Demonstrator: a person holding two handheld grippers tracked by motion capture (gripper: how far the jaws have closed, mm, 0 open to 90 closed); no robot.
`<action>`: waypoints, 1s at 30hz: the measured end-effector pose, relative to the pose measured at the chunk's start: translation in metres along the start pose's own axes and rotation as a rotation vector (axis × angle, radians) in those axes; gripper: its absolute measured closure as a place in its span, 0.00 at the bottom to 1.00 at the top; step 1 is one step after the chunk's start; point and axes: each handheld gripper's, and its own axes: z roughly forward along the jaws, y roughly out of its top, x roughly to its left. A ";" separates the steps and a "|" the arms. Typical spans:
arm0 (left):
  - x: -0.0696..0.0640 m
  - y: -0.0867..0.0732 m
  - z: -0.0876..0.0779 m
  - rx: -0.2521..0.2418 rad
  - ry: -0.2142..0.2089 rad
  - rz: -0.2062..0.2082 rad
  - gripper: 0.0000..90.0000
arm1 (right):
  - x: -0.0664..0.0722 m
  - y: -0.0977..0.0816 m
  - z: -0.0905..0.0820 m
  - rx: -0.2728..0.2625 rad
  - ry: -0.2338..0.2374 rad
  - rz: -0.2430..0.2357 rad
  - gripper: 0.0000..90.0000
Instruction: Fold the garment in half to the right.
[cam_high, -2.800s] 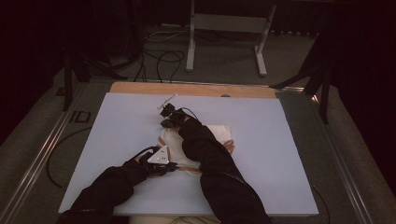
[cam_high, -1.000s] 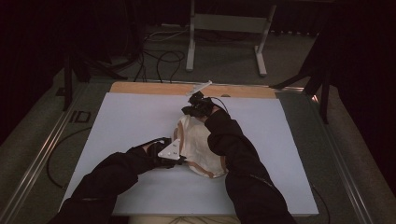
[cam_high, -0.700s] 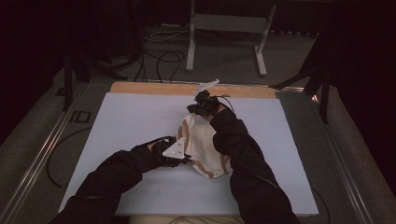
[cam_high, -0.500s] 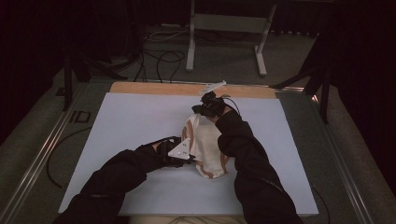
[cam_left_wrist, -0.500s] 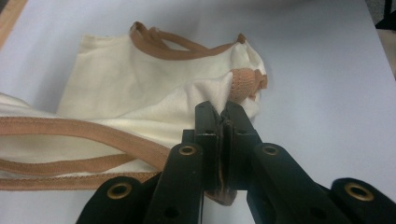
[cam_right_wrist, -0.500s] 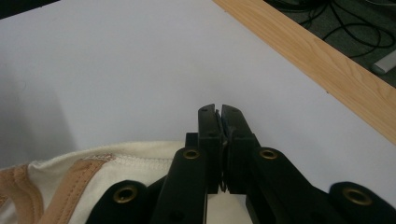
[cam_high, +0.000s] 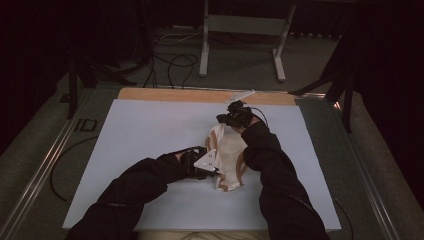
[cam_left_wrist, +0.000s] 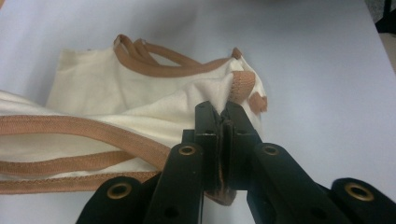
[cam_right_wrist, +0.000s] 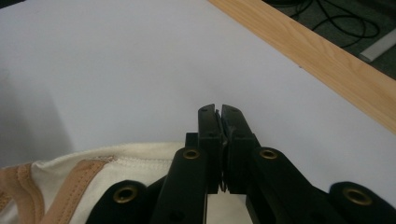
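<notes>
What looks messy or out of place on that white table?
Only the cream garment: it lies crumpled and stretched, its tan-trimmed straps bunched in a loop. The left tool pinches one edge, the right tool the far end. Nothing looks torn or spilled.

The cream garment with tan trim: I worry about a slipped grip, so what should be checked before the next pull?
1. Left gripper clamped on the cream garment: ok, jaws shut on the fabric beside the tan trim.
2. Right gripper clamped on the garment: cannot tell; jaws are shut, cloth lies beneath them, the pinch is hidden.
3. Garment fully on the white table sheet: ok.
4. Garment spread flat: not ok, bunched between the grippers.
5. Distance from the wooden edge: ok, the right gripper stands short of it.
</notes>
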 end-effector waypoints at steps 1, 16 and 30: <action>0.000 0.001 0.002 0.003 0.000 0.005 0.97 | -0.001 -0.001 -0.001 0.001 0.002 0.005 0.98; 0.002 0.009 0.029 0.016 -0.044 0.011 0.97 | -0.017 -0.022 -0.007 0.011 -0.019 0.034 0.98; 0.002 0.015 0.049 0.038 -0.067 0.011 0.97 | -0.027 -0.041 -0.007 0.021 -0.029 0.058 0.98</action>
